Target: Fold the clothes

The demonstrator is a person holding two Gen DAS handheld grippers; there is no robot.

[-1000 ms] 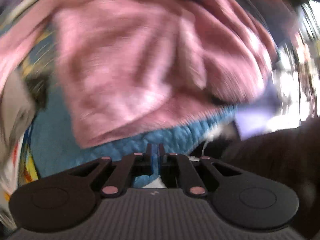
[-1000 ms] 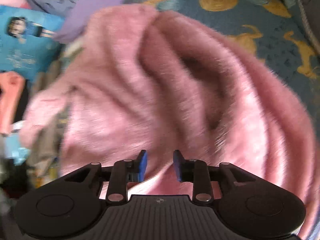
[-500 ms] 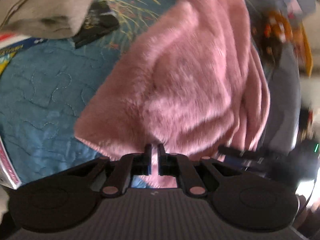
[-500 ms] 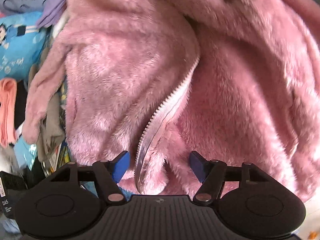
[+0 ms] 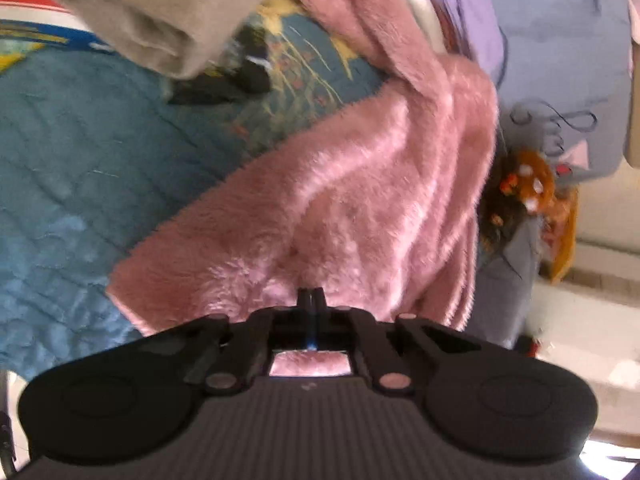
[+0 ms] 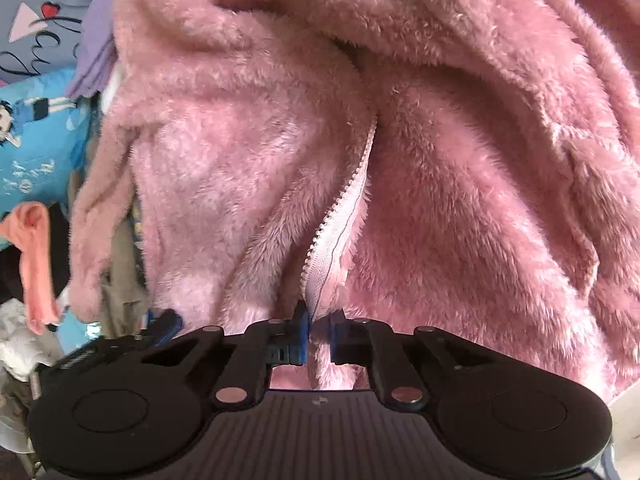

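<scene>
Both grippers pinch the fluffy pink fleece zip-up jacket [image 6: 440, 184], ready to spread it for folding.
Right gripper [image 6: 319, 322] has just been closing and now nips the white zipper edge [image 6: 340, 220]; left gripper [image 5: 310, 300], jaws together, grips the hem over the blue quilted bedspread [image 5: 80, 168].

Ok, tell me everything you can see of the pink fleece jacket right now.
The pink fleece jacket is fluffy plush, crumpled in deep folds, with a pale zipper running down its open front edge. It lies partly on a blue quilted bedspread, among other clothes. The right gripper has just been closing and pinches the hem at the zipper's lower end; the left gripper is shut on another edge.
</scene>
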